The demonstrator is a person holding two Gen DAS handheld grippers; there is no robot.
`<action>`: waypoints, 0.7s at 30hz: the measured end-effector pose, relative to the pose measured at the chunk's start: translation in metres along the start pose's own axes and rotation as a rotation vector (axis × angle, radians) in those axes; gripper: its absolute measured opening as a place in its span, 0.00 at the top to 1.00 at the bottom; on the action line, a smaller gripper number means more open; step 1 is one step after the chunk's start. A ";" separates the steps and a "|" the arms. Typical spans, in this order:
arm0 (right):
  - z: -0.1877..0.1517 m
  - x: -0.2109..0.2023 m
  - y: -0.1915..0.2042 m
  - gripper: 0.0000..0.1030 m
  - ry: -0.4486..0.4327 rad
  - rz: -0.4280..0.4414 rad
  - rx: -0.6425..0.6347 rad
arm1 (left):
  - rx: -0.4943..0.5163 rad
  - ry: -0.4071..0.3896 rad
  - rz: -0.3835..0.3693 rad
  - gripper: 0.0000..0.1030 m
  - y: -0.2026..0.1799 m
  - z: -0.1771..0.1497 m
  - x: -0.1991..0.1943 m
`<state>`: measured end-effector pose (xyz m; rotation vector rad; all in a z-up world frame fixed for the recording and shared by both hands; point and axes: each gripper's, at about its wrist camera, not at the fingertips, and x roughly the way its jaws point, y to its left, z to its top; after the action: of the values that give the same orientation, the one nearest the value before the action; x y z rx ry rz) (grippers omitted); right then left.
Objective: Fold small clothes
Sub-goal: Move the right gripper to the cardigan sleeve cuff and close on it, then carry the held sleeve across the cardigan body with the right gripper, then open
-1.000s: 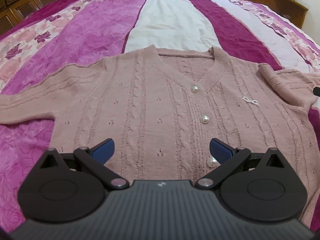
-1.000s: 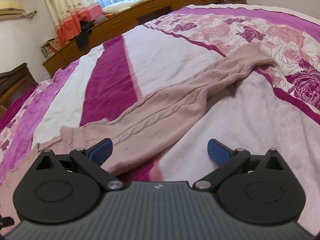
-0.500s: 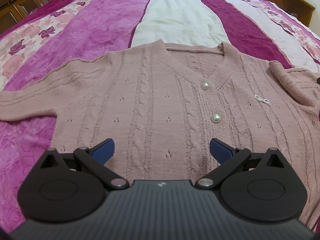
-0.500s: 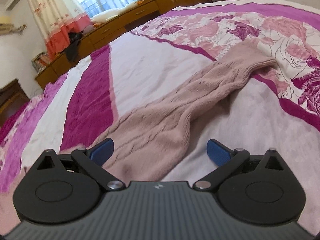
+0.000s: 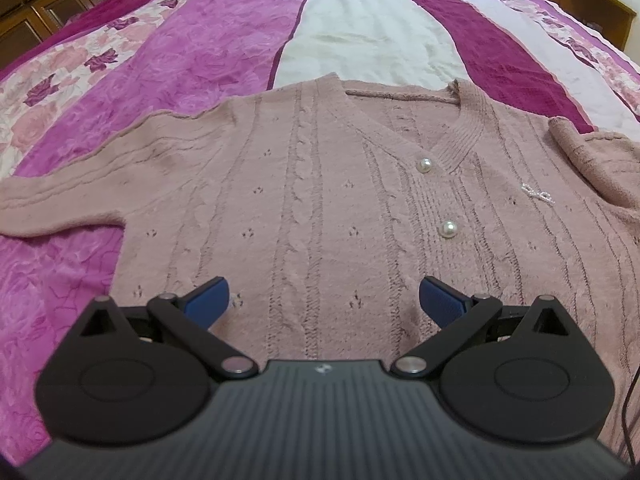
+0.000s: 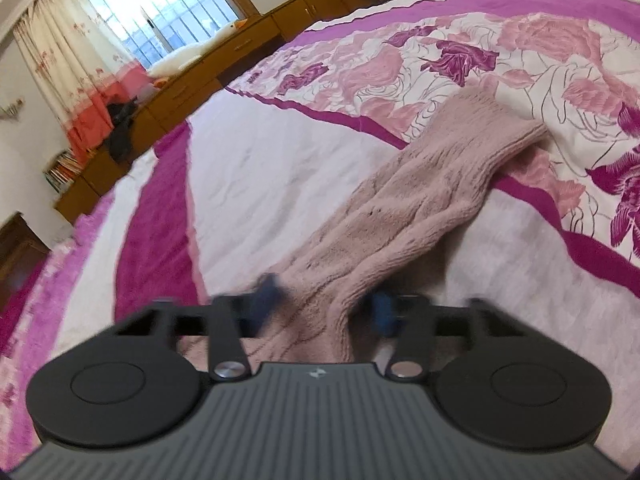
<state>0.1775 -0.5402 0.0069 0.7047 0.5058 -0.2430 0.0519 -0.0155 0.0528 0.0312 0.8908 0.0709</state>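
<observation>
A dusty-pink knitted cardigan point(image 5: 320, 184) with pearl buttons point(image 5: 424, 166) lies flat, front up, on the bed. My left gripper point(image 5: 324, 300) hovers over its lower front, open, with nothing between its blue pads. In the right wrist view the cardigan's right sleeve point(image 6: 420, 208) stretches away toward its cuff point(image 6: 516, 136). My right gripper point(image 6: 324, 308) sits on that sleeve with its jaws closing. The blurred blue pads pinch the bunched knit between them. The cardigan's hem is hidden behind the left gripper's body.
A striped and floral magenta, pink and white bedspread point(image 5: 224, 40) covers the whole bed. Wooden cabinets point(image 6: 256, 36) line the far wall under a curtained window point(image 6: 172, 8). Dark wooden furniture point(image 5: 48, 8) stands past the bed's left corner.
My right gripper has slid along the sleeve toward the cuff and rolled, and its jaws have gone from wide open to closed around the sleeve. The left gripper has barely shifted.
</observation>
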 end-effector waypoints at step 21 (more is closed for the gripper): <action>0.014 -0.145 0.058 0.93 -0.241 0.207 -0.067 | -0.002 -0.056 0.017 0.00 0.017 0.004 -0.019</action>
<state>0.0808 -0.4997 0.1236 0.6468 0.2080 -0.1144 0.0422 0.0001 0.0709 0.0383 0.8347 0.0864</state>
